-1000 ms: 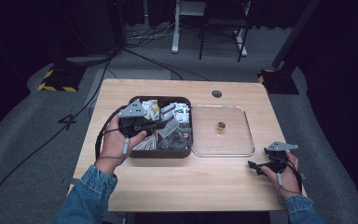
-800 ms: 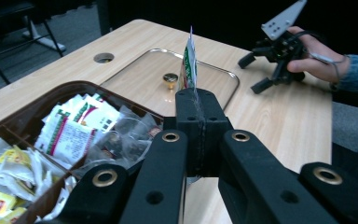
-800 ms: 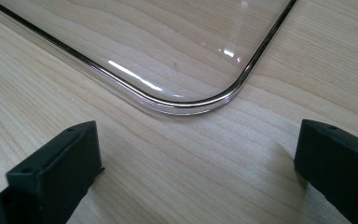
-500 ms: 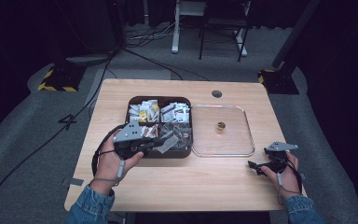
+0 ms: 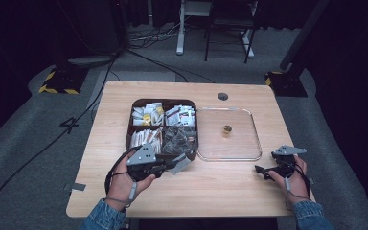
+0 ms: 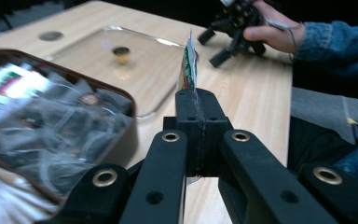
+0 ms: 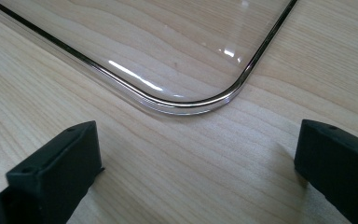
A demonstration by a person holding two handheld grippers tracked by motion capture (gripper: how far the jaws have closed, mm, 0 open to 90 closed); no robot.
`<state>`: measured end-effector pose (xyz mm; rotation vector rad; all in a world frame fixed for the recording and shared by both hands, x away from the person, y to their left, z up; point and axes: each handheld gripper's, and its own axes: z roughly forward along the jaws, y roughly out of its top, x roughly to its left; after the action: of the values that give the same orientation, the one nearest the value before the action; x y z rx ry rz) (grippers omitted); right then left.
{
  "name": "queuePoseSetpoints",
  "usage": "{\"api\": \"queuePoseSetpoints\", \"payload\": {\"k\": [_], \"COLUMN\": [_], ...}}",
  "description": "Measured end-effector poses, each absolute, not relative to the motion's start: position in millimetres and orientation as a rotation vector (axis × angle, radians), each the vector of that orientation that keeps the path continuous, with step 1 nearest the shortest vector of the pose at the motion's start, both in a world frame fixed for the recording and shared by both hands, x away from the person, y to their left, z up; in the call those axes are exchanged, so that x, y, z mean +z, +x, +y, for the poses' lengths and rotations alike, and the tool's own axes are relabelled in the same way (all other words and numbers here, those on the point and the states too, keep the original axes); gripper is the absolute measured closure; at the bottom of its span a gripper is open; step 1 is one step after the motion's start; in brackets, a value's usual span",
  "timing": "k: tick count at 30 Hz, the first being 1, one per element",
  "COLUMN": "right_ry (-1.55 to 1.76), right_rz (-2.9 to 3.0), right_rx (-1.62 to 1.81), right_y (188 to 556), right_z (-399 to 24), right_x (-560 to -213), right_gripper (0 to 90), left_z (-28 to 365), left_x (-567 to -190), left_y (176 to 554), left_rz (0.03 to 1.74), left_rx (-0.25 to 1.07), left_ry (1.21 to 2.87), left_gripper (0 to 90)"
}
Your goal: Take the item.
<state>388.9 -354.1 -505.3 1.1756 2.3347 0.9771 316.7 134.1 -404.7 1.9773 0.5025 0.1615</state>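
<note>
A dark brown box [image 5: 163, 100] with four compartments of packets stands at mid table. My left gripper [image 5: 174, 166] lies just in front of the box's near edge, low over the wood, shut on a thin packet [image 5: 182, 165]. In the left gripper view the packet [image 6: 187, 70] stands edge-on, green and red print showing, clamped between the closed tips of that gripper [image 6: 198, 100]. My right gripper [image 5: 261, 170] rests on the table at the near right, open, nothing between its jaws. The right gripper view has it [image 7: 196, 158] facing a corner of the clear lid [image 7: 168, 46].
The clear lid [image 5: 239, 143] with a gold knob [image 5: 227, 130] lies flat to the right of the box. A round grommet [image 5: 223, 96] sits near the table's far edge. Bare wood stretches along the front between the two hands.
My left hand has come down and toward the near edge, from over the box to the table in front of it, carrying the packet. The right hand has stayed put.
</note>
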Motion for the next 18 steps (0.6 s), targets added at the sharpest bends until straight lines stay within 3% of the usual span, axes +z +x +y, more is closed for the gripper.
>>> {"api": "queuePoseSetpoints", "payload": {"k": [10,18], "right_ry": [1.169,1.169], "right_rz": [2.338,2.338], "right_rx": [0.978,0.978], "right_y": [389,389], "right_z": [-354,-354], "right_x": [-505,-505], "right_gripper": [0.2,0.2], "left_z": [116,108], "left_x": [-437,-450], "left_y": [318,321], "left_rz": [0.524,0.532], "left_rx": [0.001,-0.045], "left_ry": [2.003,2.039], "left_gripper": [89.8,89.8]}}
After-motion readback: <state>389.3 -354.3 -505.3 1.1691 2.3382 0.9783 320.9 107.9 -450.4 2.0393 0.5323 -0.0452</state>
